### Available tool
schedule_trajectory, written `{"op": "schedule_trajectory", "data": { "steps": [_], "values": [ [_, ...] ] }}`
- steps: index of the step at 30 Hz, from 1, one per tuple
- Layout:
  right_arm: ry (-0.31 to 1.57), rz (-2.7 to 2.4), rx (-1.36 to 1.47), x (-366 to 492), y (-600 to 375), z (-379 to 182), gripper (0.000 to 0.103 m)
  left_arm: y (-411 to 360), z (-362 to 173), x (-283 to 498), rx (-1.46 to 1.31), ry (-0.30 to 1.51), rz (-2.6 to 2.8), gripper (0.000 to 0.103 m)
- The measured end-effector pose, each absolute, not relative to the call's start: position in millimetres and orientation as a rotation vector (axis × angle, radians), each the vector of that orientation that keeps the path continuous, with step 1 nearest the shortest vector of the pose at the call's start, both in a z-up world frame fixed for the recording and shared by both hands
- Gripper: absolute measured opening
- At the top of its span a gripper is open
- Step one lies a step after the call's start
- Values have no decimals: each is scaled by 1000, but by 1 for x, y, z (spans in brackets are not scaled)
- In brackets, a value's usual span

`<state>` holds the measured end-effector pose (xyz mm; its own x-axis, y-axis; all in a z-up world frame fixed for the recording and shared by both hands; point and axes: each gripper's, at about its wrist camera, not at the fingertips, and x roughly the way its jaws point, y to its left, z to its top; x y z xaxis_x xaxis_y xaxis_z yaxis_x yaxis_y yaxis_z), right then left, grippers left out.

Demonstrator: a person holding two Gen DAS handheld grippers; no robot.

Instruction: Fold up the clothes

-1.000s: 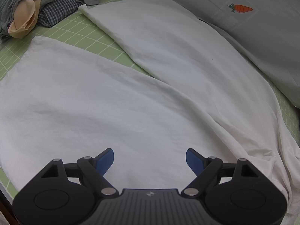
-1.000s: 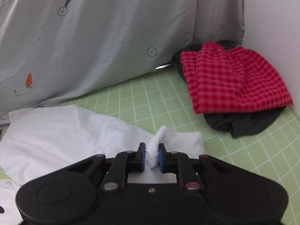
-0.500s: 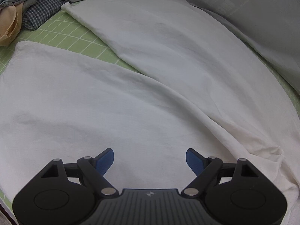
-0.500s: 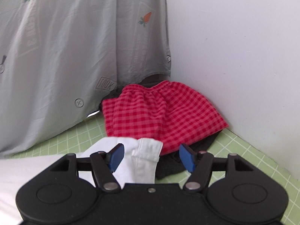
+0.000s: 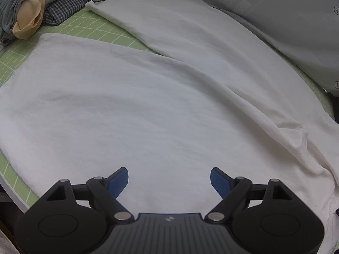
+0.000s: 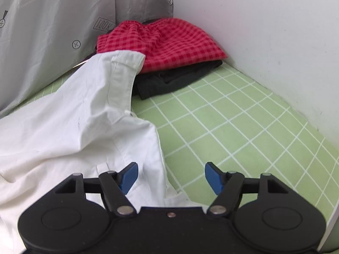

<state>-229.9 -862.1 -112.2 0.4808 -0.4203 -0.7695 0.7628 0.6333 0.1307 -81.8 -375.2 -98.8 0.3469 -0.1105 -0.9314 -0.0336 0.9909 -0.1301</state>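
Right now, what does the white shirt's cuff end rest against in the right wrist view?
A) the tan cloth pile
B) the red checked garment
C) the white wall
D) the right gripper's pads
B: the white shirt's cuff overlaps the red checked garment's near edge.

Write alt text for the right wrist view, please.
The open right claw hovers over the edge of a white shirt on a green grid mat. Behind, red checked shorts lie on a dark garment beside a white wall.

Green gridded mat (image 6: 233,116) bears white shirt (image 5: 127,105), clothes pile (image 5: 42,6), black garment (image 6: 175,78)
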Motion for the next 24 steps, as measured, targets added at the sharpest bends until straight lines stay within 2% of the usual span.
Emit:
{"op": "schedule_trajectory", "data": {
  "steps": [1, 2, 3, 5, 10, 13, 16, 18, 21, 24],
  "values": [
    [773, -739, 526, -234, -862, -116, 60, -374, -99, -87, -133, 1218, -49, 85],
    [760, -711, 556, -238, -861, -118, 35, -373, -98, -92, -131, 1219, -48, 85],
    [749, -690, 570, -242, -859, -117, 17, -373, -97, -97, -125, 1218, -49, 85],
    [735, -673, 543, -249, -850, -110, 11, -373, -95, -108, -114, 1219, -54, 85],
    [694, -666, 525, -289, -839, -88, 10, -372, -97, -135, -96, 1227, -57, 85],
    [775, -666, 354, -292, -822, -93, 13, -367, -100, -147, -110, 1238, -38, 85],
    [777, -677, 266, -295, -812, -91, 23, -361, -102, -157, -128, 1244, -23, 85],
    [687, -719, 355, -309, -820, -82, 39, -360, -101, -166, -127, 1240, -26, 85],
    [608, -805, 423, -326, -835, -72, 43, -360, -103, -175, -112, 1246, -31, 85],
    [662, -833, 429, -324, -852, -80, 45, -361, -105, -182, -107, 1256, -35, 85]
  ]
}}
